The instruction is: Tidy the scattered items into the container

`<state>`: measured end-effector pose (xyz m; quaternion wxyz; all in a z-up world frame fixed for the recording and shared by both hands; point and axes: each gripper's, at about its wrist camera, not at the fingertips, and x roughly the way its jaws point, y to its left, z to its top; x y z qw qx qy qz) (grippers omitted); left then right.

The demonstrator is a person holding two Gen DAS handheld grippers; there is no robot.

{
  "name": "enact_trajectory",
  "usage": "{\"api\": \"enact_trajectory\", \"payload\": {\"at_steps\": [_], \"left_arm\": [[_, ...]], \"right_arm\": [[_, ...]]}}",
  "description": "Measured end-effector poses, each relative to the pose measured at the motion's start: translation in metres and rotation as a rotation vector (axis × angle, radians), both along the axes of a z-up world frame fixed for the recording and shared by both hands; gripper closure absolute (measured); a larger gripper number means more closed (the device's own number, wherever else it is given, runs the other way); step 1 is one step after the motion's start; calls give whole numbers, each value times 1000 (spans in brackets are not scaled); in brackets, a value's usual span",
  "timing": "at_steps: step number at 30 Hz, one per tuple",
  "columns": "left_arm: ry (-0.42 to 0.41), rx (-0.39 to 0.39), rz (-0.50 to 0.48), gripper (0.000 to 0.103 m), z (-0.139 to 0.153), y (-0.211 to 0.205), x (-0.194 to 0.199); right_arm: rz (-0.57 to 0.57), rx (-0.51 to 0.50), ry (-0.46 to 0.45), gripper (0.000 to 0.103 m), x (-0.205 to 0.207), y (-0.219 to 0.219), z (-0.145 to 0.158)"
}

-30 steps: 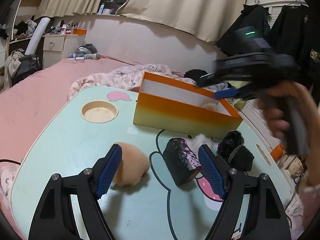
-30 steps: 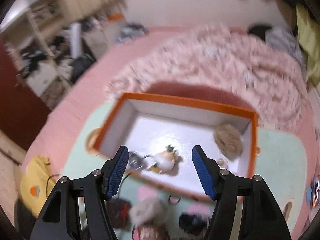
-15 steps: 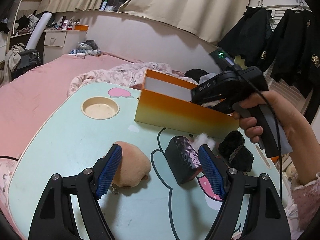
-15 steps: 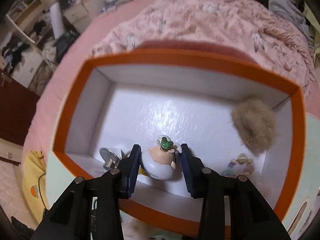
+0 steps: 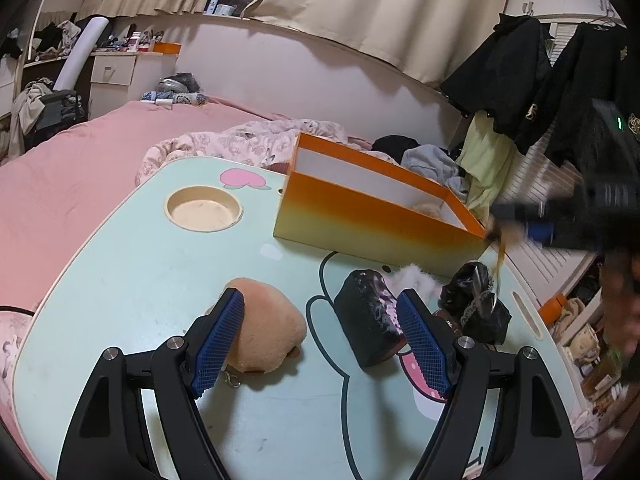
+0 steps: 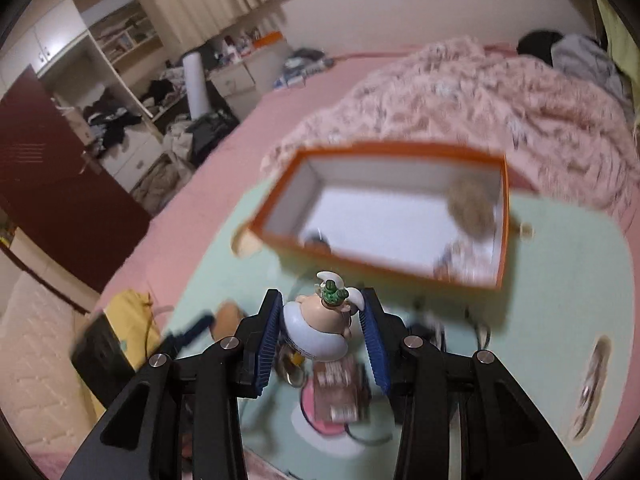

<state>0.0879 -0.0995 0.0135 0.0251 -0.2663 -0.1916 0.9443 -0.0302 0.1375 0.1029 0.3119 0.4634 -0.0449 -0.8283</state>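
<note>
Right wrist view: your right claw [image 6: 322, 332] is clamped on a small pig figurine [image 6: 318, 330], pads on both sides of its round white-and-pink body, green topknot pointing forward. You hold it in the air above the mint worktop [image 6: 560, 280], short of the orange box [image 6: 384, 216], not over the opening. Frame is blurry, so contact detail is soft. Inside the box: a tan fur pompom [image 6: 470, 204] against the right wall, something metallic at the near left corner, a pale beaded bit at the near right corner. Gripping the figurine across its widest part looks like a sensible hold for a smooth rounded toy.

Left wrist view: your left claw [image 5: 320, 336] is spread wide, holding nothing, low over the worktop. A peach plush [image 5: 266, 336] lies just beside the left pad, a dark glittery pouch [image 5: 366, 320] just inside the right pad; both lie on the worktop, outside the box. White fluff [image 5: 416, 278] and a black lacy bundle [image 5: 476, 304] lie beyond, near the box's front wall. Open stance reads as readiness for the plush or the pouch; can't tell which. Several items left, so the task looks partway done.
</note>
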Motion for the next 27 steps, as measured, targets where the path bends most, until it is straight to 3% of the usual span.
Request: {"api": "enact_trajectory", "payload": {"at_steps": [5,8,11,12,15,20,22,25,27], "left_arm": [[-2,-16,-2,24,1,2,1],[-4,-15,-1,24,1,1,1],[-5,-14,0,24,1,1,1],[-4,-15,-1,24,1,1,1],[-4,-20,-1,24,2,1,1],[-13,-54,-24,24,9,6,-3],[-5,-55,-55,24,20,9,-6],[35,10,-133,24,58,11,-19],[-26,2,-178,24,90,22,-46]], "right_arm": [[-40,27,-62,65,-7,5,-42],[-65,60,-32,64,-8,5,-52],[-72,29,-7,57,-7,9,-52],[-72,-10,-4,50,-5,13,-49],[-107,-120,55,45,6,30,-32],[-178,-42,144,45,35,50,-20],[-191,-24,143,45,47,54,-26],[-202,-41,124,45,58,59,-39],[-218,-90,108,45,61,63,-46]]}}
